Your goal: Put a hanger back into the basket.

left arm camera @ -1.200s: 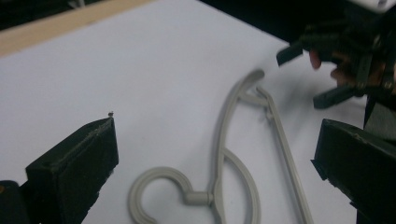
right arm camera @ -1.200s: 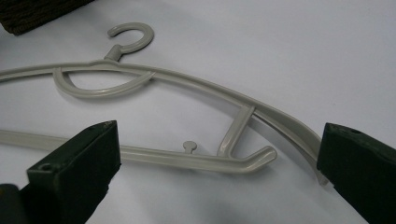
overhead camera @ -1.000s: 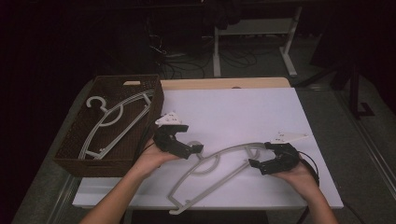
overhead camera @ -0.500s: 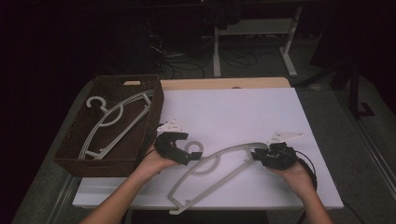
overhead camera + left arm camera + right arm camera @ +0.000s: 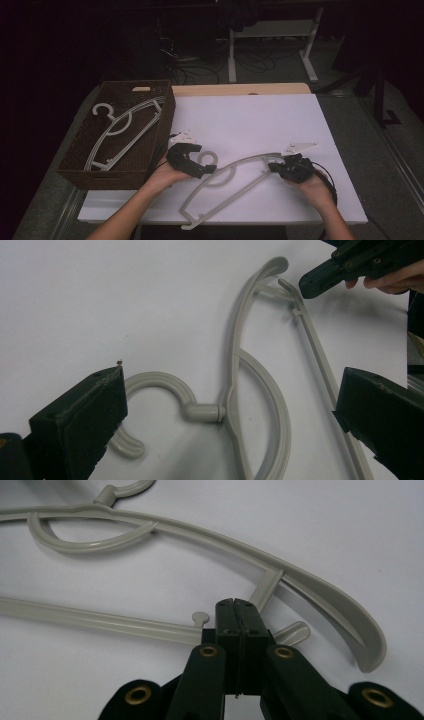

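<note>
L gripper wide open astride hanger hook; R gripper closed on bar.

One hanger on table, perhaps two hangers in one basket.

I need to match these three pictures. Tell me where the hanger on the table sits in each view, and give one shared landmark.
High view: hanger lies low centre on the table, between the left gripper and right gripper.
Left gripper view: it fills the middle, hook low left, between the open jaws.
Right gripper view: it spans the top, bar running under the shut jaws.
Landmark: the hook, also at and.
</note>
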The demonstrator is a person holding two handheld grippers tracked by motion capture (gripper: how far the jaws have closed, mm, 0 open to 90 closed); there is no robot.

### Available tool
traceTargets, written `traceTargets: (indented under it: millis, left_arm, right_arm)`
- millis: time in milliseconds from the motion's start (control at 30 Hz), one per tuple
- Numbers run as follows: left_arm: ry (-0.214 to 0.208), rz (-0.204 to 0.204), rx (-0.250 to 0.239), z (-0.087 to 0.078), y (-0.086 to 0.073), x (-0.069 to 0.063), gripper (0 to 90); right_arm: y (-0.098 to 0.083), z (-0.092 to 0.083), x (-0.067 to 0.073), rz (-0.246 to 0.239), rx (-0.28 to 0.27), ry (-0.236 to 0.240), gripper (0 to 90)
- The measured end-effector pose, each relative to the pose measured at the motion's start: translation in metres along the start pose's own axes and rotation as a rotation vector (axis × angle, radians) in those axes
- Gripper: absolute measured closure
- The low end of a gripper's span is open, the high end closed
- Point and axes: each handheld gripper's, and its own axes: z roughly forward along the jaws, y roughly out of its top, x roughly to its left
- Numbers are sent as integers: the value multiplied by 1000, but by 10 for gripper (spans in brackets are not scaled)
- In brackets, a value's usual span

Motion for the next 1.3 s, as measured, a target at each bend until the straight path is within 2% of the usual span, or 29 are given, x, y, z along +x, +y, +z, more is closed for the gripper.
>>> traceTargets:
  millis: [300,500,700,767,900,1100,1300]
  left_arm:
    - [15,3,32,2,-4,2,0]
    - [3,15,99,5,-15,-1,0]
    - [-24,36,179,15,-29,-10,1]
    - [-42,44,200,17,-33,-13,59]
    - [-55,67,238,19,-38,-20,110]
    - [-50,69,241,16,-41,-22,168]
    - [-45,78,251,15,-41,-24,283]
  right_arm:
    - [-3,5,-1,-9,35,-4,890]
    - [-4,6,-2,-4,41,-3,891]
    - [-4,7,-2,5,43,0,892]
    - [-4,8,-2,5,46,-2,893]
    - [-4,8,-2,4,52,-2,893]
    - [-4,9,-2,8,55,-1,893]
    - [-5,9,-3,11,58,2,894]
